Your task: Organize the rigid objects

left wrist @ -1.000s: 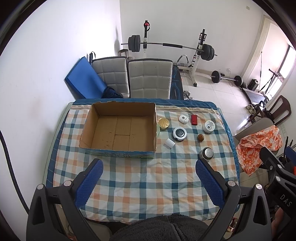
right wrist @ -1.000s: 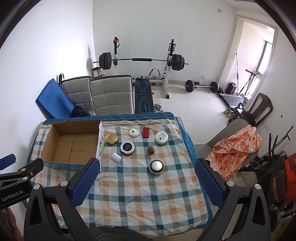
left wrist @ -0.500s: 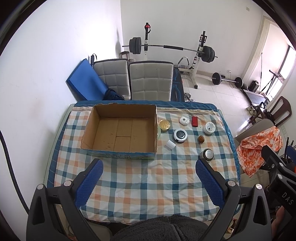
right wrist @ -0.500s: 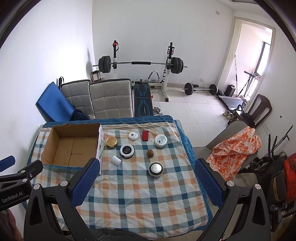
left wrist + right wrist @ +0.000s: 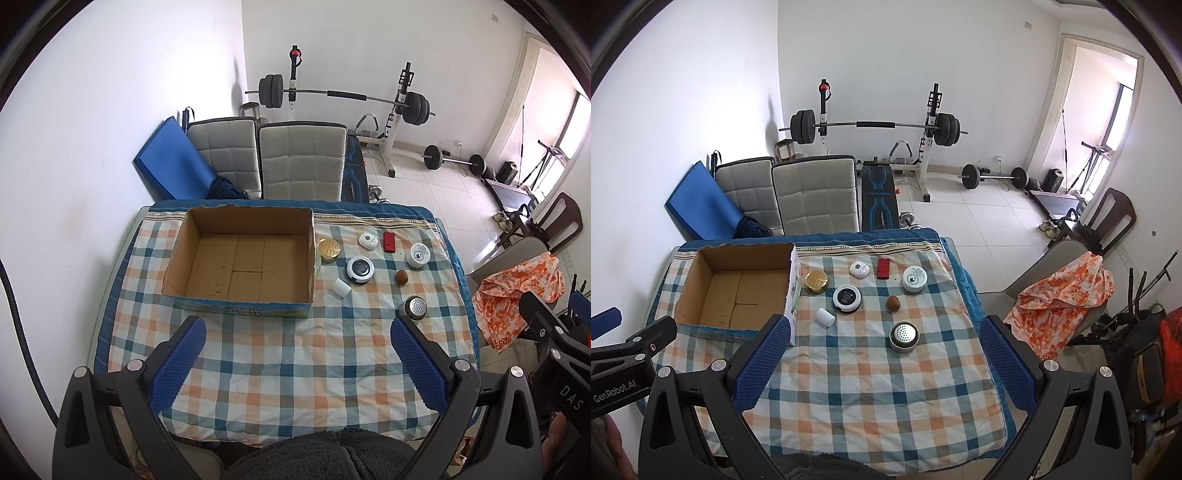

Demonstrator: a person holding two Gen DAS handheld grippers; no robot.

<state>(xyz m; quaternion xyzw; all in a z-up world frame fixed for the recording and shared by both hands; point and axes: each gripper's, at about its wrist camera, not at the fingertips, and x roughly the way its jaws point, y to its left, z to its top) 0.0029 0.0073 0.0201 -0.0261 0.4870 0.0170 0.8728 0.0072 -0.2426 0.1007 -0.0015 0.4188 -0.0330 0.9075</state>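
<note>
An open, empty cardboard box (image 5: 240, 258) (image 5: 738, 291) sits on the left of the checked tablecloth (image 5: 280, 354). To its right lie several small objects: a gold tin (image 5: 329, 249), a white cylinder (image 5: 340, 287), a black-and-white round case (image 5: 360, 269), a white puck (image 5: 368, 240), a red block (image 5: 388, 241), a white jar (image 5: 418, 254), a walnut (image 5: 402, 277) and a metal perforated cap (image 5: 416, 307) (image 5: 904, 336). My left gripper (image 5: 295, 363) and right gripper (image 5: 879, 360) are both open and empty, held high over the table's near edge.
Two grey padded chairs (image 5: 295, 162) and a blue mat (image 5: 173, 173) stand behind the table. A barbell rack (image 5: 875, 125) is at the back wall. A chair with an orange cloth (image 5: 1060, 291) stands right of the table.
Both grippers have lifted and pulled back a little, so the table looks smaller and lower in both views. Nothing on the table has moved.
</note>
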